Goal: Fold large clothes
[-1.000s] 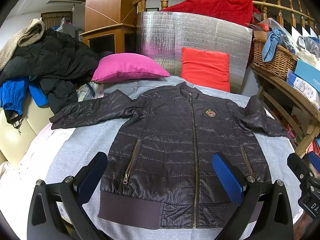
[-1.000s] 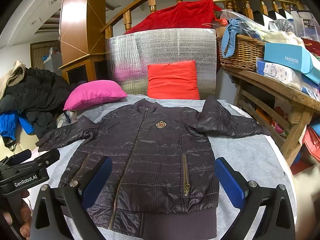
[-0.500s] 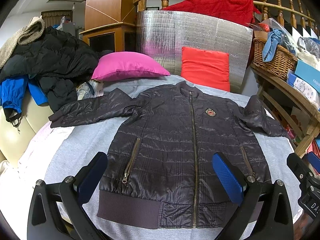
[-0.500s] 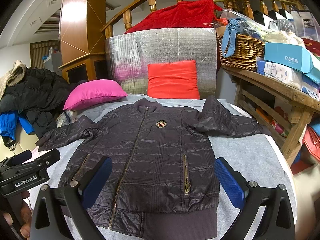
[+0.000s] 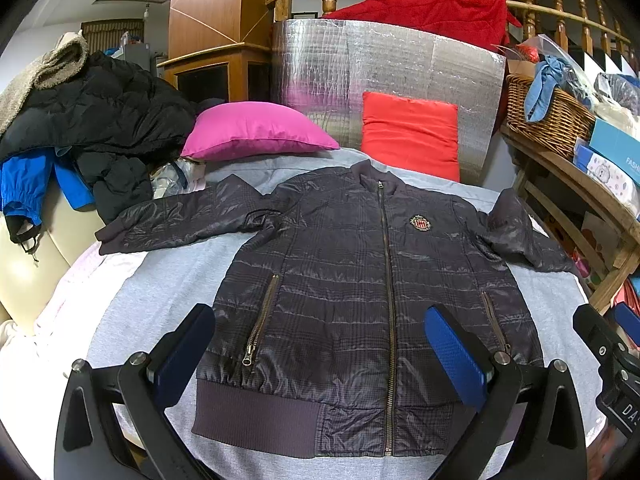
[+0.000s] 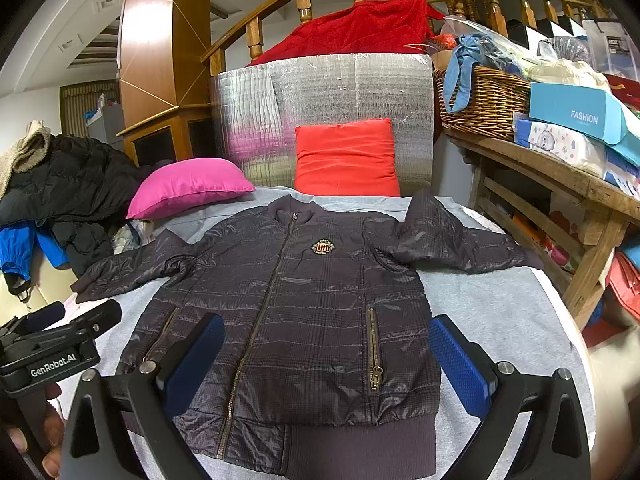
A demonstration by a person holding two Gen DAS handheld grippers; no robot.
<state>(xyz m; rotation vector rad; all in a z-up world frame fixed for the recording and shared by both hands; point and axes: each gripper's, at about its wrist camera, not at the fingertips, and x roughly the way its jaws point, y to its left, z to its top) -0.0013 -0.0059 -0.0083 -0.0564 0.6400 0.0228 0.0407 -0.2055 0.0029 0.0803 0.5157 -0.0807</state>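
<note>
Jacket (image 5: 360, 280) lying face up and zipped on the grey sheet (image 5: 160, 280), hem toward both tools, collar away from them — spread flat, presumably so that sleeves and sides can be folded inward. Left tool (image 5: 320, 356) hangs above the hem with its blue pads (image 5: 454, 360) spread wide, holding nothing; right tool (image 6: 326, 364) does likewise, its pads (image 6: 460, 364) parted over the lower front. Neither touches the cloth, which suggests folding has not yet begun.

Both sleeves extend sideways: the one ahead-left of the tools (image 5: 180, 220) lies almost straight, while the one ahead-right (image 6: 452, 240) is bunched and partly doubled at the shoulder — likely to need smoothing first.

Left wrist view shows the full length of the straight sleeve and its cuff, plus the pile of dark coats (image 5: 100, 120) beyond it. Right wrist view alone shows the bunched sleeve to its end, the wooden bench (image 6: 560, 168) with its basket (image 6: 484, 100) to the right, and the body of the left tool with a hand (image 6: 52, 440) beneath it. Pink pillow (image 6: 188, 188) and red cushion (image 6: 346, 156) lie beyond the collar in both.
</note>
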